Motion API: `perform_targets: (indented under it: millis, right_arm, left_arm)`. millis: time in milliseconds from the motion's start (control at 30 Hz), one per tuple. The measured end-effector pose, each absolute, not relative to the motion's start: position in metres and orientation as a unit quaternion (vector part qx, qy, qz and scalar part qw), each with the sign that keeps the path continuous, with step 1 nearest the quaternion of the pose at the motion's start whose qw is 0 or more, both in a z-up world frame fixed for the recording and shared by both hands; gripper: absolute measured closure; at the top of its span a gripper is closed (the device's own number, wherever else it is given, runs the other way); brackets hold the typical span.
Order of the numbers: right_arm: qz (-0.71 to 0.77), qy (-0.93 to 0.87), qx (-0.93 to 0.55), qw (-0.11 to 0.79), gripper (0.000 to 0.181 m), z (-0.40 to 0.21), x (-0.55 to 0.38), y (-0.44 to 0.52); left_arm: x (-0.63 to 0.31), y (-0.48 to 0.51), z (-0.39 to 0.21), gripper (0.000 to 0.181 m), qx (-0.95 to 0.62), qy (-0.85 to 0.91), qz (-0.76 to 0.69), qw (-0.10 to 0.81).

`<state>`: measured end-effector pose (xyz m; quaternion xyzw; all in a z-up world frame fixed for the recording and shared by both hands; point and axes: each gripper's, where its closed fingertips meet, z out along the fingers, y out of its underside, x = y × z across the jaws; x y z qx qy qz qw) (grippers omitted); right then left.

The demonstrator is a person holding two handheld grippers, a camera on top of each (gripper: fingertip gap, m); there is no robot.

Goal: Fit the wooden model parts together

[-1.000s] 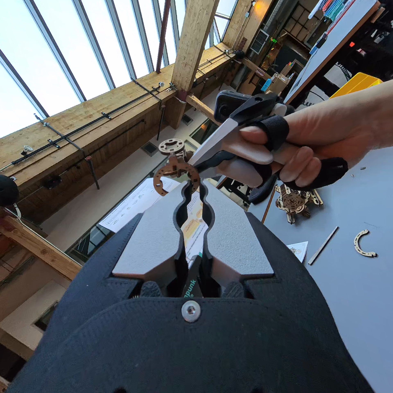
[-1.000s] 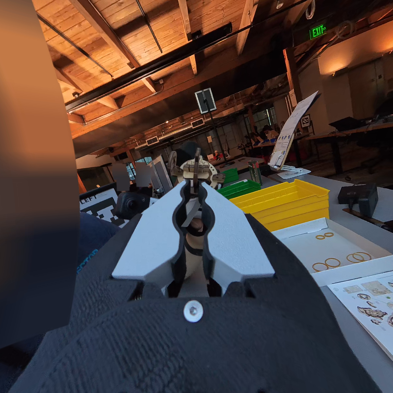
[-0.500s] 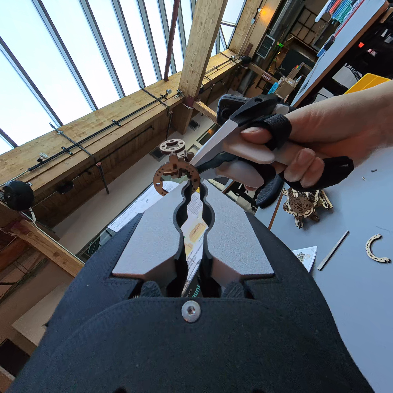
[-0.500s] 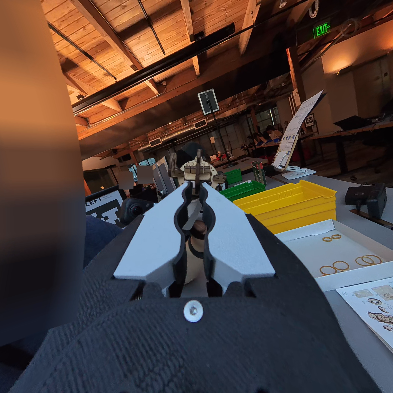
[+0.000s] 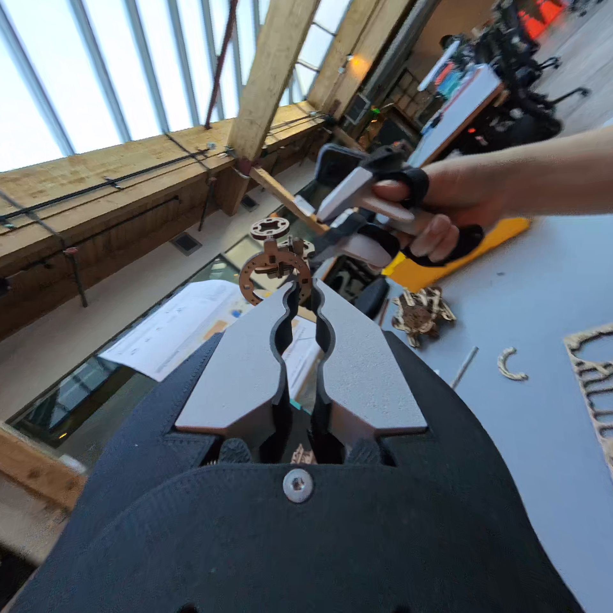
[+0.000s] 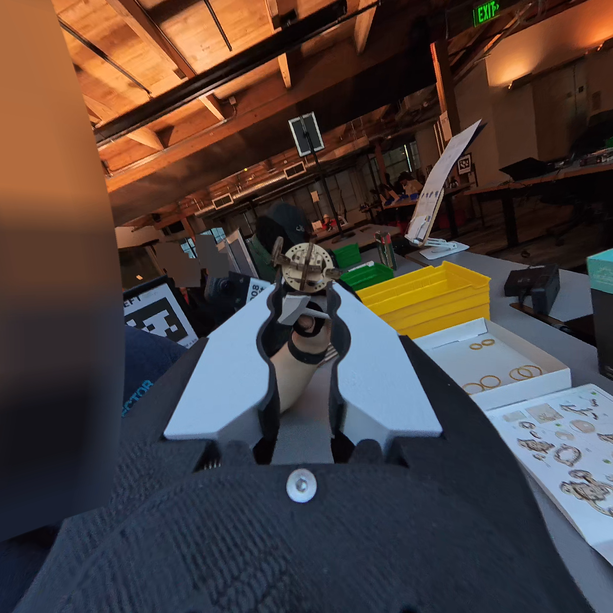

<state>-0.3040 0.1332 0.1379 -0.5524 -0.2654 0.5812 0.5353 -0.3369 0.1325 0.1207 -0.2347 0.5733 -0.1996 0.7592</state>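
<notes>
A small wooden assembly (image 5: 275, 265), an open ring with a cross piece and a small wheel on top, is held in the air. My left gripper (image 5: 303, 284) is shut on the ring's edge. In the left wrist view my right gripper (image 5: 320, 232), held by a hand, is just right of the assembly with its fingers apart. In the right wrist view the assembly (image 6: 305, 268) shows as a pale disc with crossed parts just beyond my open right gripper (image 6: 303, 287). My left gripper's fingers (image 6: 292, 308) show below it, through the gap.
On the grey table (image 5: 547, 298) lie a built wooden model (image 5: 421, 311), a C-shaped piece (image 5: 509, 365), a thin stick (image 5: 464, 366) and a cut-out wooden sheet (image 5: 593, 381). Yellow bins (image 6: 428, 298), a white box with rubber rings (image 6: 491, 365) and an instruction sheet (image 6: 564, 447) are at the right. There is about 4 cm between the tips of the two grippers.
My right gripper has opened, let go of the wooden assembly and drawn back a little. My left gripper still holds the assembly; its view has swung somewhat.
</notes>
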Motion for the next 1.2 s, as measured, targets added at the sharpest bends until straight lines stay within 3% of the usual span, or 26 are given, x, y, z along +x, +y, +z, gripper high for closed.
perform_targets:
  millis: [467, 1200]
  right_arm:
    - [0.521, -0.229, -0.6, 0.562, 0.159, 0.138, -0.234, 0.152]
    - [0.481, -0.208, -0.638, 0.564, 0.16, 0.119, -0.223, 0.171]
  left_arm:
    - [-0.415, 0.165, 0.138, 0.176, -0.203, 0.55, -0.303, 0.751]
    - [-0.424, 0.146, 0.144, 0.176, -0.172, 0.549, -0.364, 0.733]
